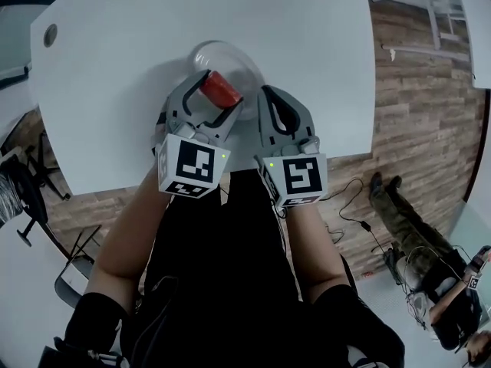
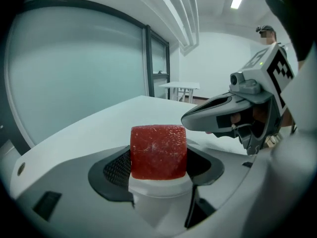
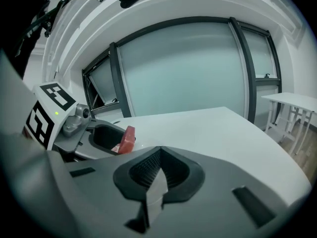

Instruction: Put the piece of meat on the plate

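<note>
Table [image 1: 115, 67] is white and bare apart from the plate [image 1: 232, 54], which is clear and sits in the middle of the near half. Both grippers come in from the near edge, side by side.

Left gripper [image 1: 217, 92] is clamped on the meat [image 2: 158, 151]. The red block sits square between the jaws and sticks up above them. From the head view the meat overlaps the near part of the plate. We can't tell whether it touches the plate or hangs above it.

Right gripper [image 1: 268, 98] is just right of the left one, at the plate's near right rim. Its jaws are closed together with nothing between them.

We judge the step in hand to be the placement, with the task near done. To do it well:
- We'd push the left gripper a bit further toward the plate centre, since the meat now looks close to the near rim.
- Go down slowly until the block bears on the plate, then part the jaws. Don't drop it from height.
- Keep the jaw tips off the rim. The plate looks light and could slide or tip.
- Open gently, as the meat may cling to one pad.
- Keep the right gripper clear of the rim, or use it to steady the plate.
</note>
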`<state>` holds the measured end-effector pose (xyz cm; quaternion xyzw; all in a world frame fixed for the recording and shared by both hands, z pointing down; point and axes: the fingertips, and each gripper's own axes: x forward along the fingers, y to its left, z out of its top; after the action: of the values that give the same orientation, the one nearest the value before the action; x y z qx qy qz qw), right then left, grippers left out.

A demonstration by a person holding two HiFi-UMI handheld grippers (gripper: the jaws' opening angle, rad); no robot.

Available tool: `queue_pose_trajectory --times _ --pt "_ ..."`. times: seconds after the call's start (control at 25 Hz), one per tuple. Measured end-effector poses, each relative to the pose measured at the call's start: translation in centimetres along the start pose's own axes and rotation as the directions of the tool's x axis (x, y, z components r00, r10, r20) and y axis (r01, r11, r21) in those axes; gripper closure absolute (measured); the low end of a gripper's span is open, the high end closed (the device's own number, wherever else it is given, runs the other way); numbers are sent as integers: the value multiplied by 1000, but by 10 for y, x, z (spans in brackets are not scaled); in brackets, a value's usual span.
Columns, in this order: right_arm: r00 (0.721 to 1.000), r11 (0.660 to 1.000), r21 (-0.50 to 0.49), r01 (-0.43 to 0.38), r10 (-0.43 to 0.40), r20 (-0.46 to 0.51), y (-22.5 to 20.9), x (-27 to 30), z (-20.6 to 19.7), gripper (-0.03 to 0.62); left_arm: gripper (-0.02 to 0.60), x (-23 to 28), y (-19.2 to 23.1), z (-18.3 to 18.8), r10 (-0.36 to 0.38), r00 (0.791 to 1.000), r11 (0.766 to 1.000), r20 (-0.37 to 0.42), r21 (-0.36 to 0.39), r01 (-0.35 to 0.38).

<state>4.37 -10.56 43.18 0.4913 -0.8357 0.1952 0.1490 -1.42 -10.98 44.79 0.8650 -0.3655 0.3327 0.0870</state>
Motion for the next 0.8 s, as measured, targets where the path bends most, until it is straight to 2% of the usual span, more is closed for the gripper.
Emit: queue_pose_trajectory --times 0.16,0.44,0.8 --pt "1000 1000 10 -9 10 -10 1 4 -8 591 267 9 -2 -7 -7 998 999 -63 32 9" --pt "999 999 26 -28 29 -13 3 8 -15 591 265 21 -13 -22 -49 988 998 -147 38 55" --pt "999 998 53 -18 20 -25 4 6 -22 591 265 25 -12 -23 -42 986 996 -163 69 54"
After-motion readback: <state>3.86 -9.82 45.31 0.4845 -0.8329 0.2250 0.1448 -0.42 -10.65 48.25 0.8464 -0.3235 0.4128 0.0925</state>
